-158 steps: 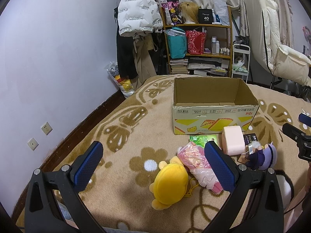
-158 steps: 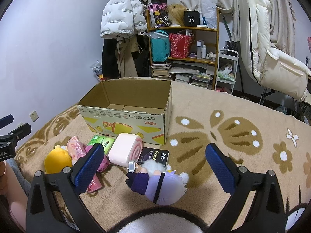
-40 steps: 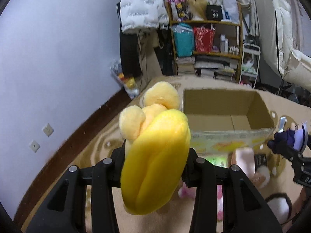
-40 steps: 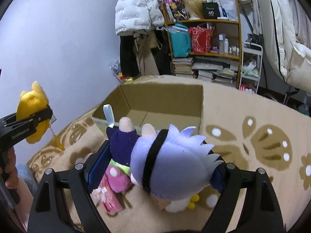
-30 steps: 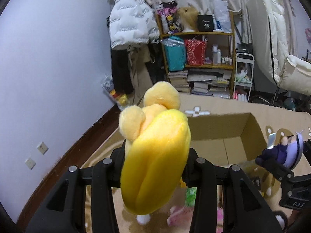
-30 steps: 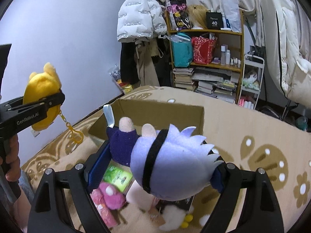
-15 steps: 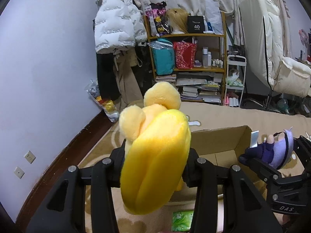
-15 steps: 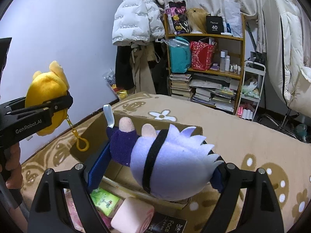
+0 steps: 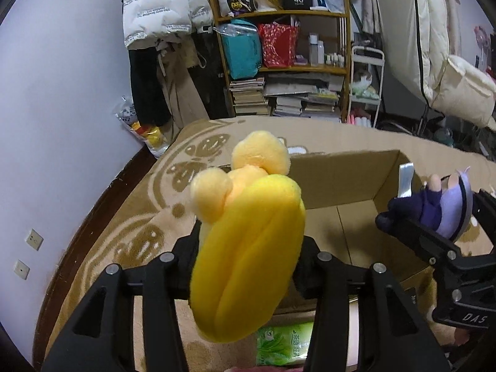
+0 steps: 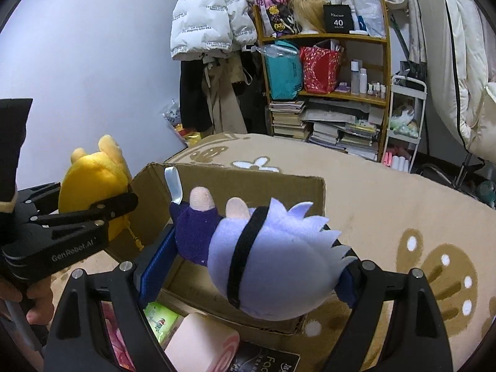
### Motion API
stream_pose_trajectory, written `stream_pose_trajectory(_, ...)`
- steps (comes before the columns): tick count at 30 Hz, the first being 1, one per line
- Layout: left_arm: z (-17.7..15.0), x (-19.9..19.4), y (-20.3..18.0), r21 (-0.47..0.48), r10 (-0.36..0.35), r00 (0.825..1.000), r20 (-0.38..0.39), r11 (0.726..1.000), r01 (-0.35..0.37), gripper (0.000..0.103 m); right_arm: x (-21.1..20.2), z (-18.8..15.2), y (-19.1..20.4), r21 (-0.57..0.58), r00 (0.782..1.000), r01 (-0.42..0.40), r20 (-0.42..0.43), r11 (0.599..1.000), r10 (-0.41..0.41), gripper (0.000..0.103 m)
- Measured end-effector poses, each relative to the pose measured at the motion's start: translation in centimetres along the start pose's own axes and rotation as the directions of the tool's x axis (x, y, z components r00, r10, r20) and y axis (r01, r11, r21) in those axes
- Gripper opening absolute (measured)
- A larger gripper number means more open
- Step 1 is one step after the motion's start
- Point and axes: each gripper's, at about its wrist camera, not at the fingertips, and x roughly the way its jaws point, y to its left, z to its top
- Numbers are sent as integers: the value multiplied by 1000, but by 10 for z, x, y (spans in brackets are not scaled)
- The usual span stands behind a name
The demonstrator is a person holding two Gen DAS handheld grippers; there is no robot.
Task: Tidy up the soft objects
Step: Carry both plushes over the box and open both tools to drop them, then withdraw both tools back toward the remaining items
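Note:
My left gripper is shut on a yellow plush toy, held in the air over the near left part of an open cardboard box. My right gripper is shut on a lilac-haired plush doll in a dark purple outfit, held above the box's near wall. The doll also shows at the right of the left wrist view, and the yellow plush at the left of the right wrist view. The box looks empty inside.
On the floral carpet in front of the box lie a green tissue pack, a pink roll-shaped cushion, a pink plush and a black packet. A cluttered shelf and hanging coats stand behind.
Both grippers picked up their plush toys from the carpet and carried them up and forward. Over the last second both have moved over the open box.

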Motion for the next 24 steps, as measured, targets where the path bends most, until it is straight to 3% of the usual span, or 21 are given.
stream_pose_trajectory(13,0,-1,-5,29,32,999,24,999,-33,83,5,-2,-12,51,999,-49,-21,998,50,95)
stream_pose_trajectory(16,1,-3,-3,26,34,999,24,999,-34,85,2,-3,-12,49,999,-39,-17,998,40,103)
stream_pose_trajectory(24,-4,-28,12,1,61,997,49,998,-61,98,-19,-1,-11,46,1000,-18,7,999,18,103)
